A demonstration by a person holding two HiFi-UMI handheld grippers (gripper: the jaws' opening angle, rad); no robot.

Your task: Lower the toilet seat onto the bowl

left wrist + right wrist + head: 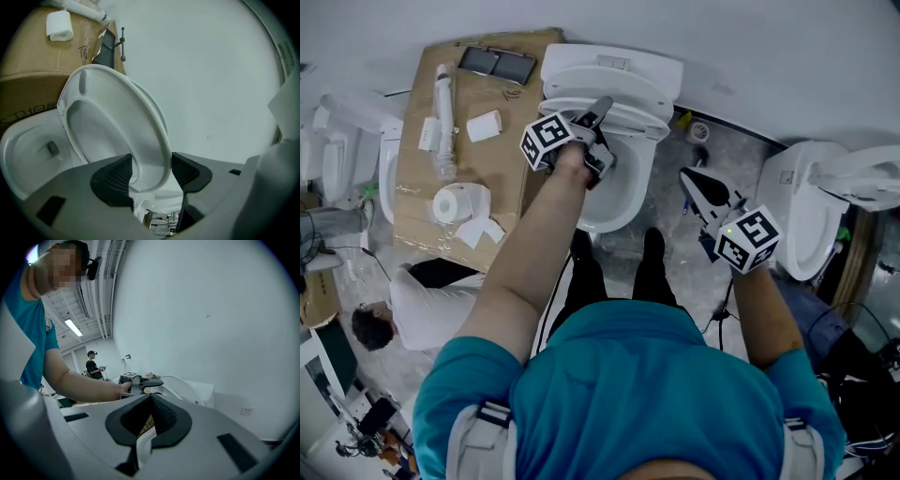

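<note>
From the head view, a person in a teal shirt stands facing a white toilet. The left hand-held gripper [602,136] reaches to the raised toilet seat [637,120], which leans back above the bowl [614,202]. The right hand-held gripper [698,186] hangs well apart from the toilet, over the floor [712,155] on the right. A cardboard box [497,169] stands just beside the toilet on the left, with a roll of toilet paper [450,203] on top.

In the left gripper view, the toilet seat [117,122] is tilted up off the bowl [23,154], not lowered. The left hand-held gripper [151,171] is moderately wide, its jaws on either side of the seat's lower rim. The pads [187,171] sit close to the rim, but a firm press on it does not show. The cardboard box [37,65] is behind the bowl.

In the right gripper view, the right hand-held gripper [151,401] is closed, its pads meeting at the tips with nothing between them. Beyond it, the left hand-held gripper [140,383] is at the edge of the toilet seat [183,385], in front of a pale wall [211,310]. Another person [92,364] stands far off.
</note>
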